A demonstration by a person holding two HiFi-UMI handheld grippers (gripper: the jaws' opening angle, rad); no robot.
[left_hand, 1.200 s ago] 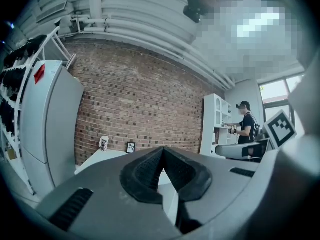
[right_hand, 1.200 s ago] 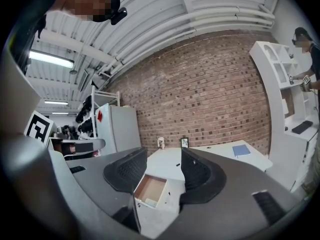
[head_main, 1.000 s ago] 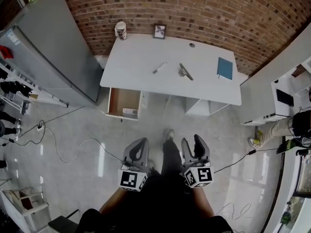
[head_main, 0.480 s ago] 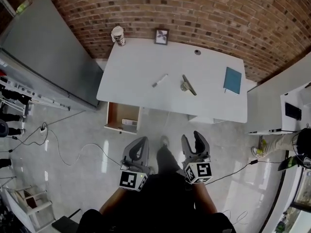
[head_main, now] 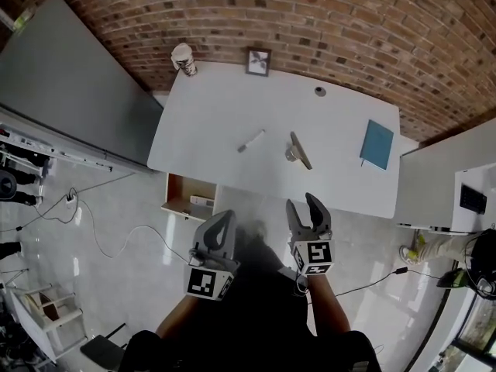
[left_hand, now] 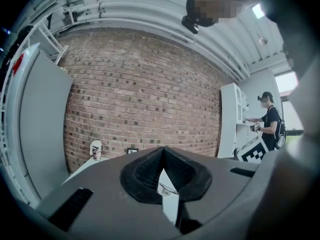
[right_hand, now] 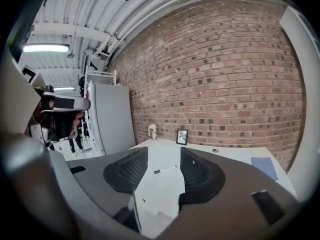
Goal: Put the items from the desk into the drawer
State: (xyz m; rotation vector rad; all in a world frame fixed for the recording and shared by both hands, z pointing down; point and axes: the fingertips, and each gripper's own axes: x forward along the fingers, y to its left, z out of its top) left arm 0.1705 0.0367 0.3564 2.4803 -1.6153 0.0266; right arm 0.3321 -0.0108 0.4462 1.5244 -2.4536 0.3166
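Note:
A white desk (head_main: 209,122) stands against the brick wall. On it lie a marker pen (head_main: 250,140), a grey hand tool (head_main: 297,151) and a blue notebook (head_main: 377,144). A paper cup (head_main: 183,59), a picture frame (head_main: 258,61) and a small round cap (head_main: 319,91) sit along its back edge. Below the desk's left front an open drawer (head_main: 188,198) holds a small white item. My right gripper (head_main: 308,208) is open and empty at the desk's front edge; its own view shows the marker pen (right_hand: 165,169) between the jaws, far off. My left gripper (head_main: 219,222) hangs shut and empty, right of the drawer.
A tall grey cabinet (head_main: 70,91) stands left of the desk. Cables (head_main: 101,239) run across the tiled floor at the left. White shelving (head_main: 465,192) is on the right, and a person (left_hand: 270,126) stands by it.
Both grippers have moved forward towards the desk. The right one now reaches the desk's front edge, and the left one has come level with the drawer. Neither gripper's jaws have changed.

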